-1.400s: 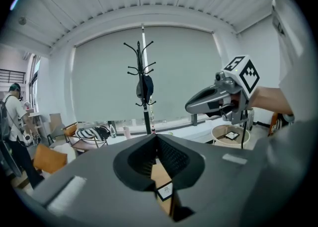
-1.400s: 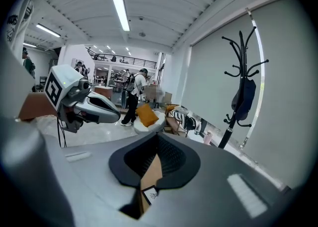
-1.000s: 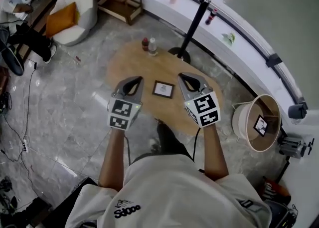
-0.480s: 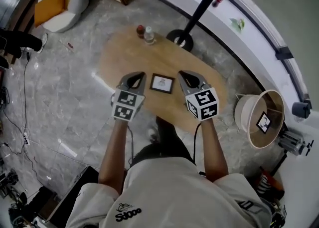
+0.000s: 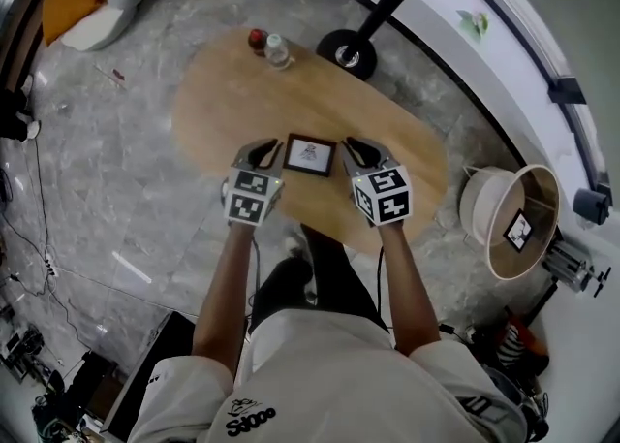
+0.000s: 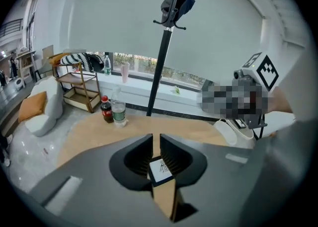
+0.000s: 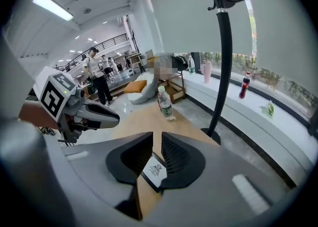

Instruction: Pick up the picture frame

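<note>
Grey left claw (image 5: 263, 148): jaws opening, with only a narrow slot between them. The pads press on nothing, and the tips sit just beside the left edge of the picture frame.
Right claw (image 5: 355, 147): jaws opening too, with the same narrow slot and nothing gripped. The tips sit just beside the frame's right edge.
Picture frame (image 5: 309, 155): dark rim around a white sheet with a small dark print. It rests on the worktop between the two claws, and each gripper view shows it through that claw's slot, beyond the tips.
Worktop (image 5: 387, 136): pale wood, oval, with the frame near its close edge.
Cola bottle (image 5: 257, 40): upright at the far edge, well apart from the frame.
Water bottle (image 5: 278, 50): clear, upright, just beside the cola bottle.
Coat stand (image 5: 346, 51): black, with its round base on the floor just past the worktop.
Floor (image 5: 116, 170): grey marble.
White drum (image 5: 513, 223): stands off the worktop's right end, apart from it.
</note>
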Motion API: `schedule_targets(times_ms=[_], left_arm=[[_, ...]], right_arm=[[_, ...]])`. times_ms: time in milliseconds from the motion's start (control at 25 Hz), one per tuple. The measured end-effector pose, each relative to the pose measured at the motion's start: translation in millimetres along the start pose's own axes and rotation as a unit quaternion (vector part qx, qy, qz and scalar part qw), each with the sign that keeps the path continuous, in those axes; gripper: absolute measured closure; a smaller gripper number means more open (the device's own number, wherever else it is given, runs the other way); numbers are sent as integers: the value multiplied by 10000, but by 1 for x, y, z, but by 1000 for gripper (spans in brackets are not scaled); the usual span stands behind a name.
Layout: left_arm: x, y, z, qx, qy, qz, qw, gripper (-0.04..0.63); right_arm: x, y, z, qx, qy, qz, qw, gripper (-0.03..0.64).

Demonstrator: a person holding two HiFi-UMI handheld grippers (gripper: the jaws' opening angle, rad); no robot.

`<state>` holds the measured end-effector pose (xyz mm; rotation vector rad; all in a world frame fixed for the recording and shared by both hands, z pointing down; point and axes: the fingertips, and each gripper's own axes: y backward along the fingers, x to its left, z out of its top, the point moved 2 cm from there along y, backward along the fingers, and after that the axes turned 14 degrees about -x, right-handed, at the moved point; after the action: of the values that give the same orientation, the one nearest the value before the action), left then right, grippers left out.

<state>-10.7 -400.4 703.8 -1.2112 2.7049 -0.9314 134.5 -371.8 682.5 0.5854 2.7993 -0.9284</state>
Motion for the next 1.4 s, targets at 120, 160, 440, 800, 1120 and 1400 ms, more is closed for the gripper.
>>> schedule_targets(times_ms=[120,160,440,800,1120,1400], left_arm=[[4,-22,-29,185,103,12,9998,538],[5,-27,-39,249,147,9,9996,538],[14,-58,-113,758,466,163,9959,534],[20,-88,-181,1193,820,171,9893,509],[20,-104,-212,1424,881,140,9858,491],[17,-111,-227,1621,958,203,9819,480]], right_arm=[[-9,-19,-30,177,-182,-43,9997,554],[-11,-25,-40,239,-245,-73,9994,554],[-32,-59,-116,740,-722,-321,9941,543],[-42,-85,-188,1220,-1238,-515,9834,514],[-50,-102,-221,1443,-1496,-662,9759,497],[-55,-116,-234,1535,-1595,-727,9725,491]])
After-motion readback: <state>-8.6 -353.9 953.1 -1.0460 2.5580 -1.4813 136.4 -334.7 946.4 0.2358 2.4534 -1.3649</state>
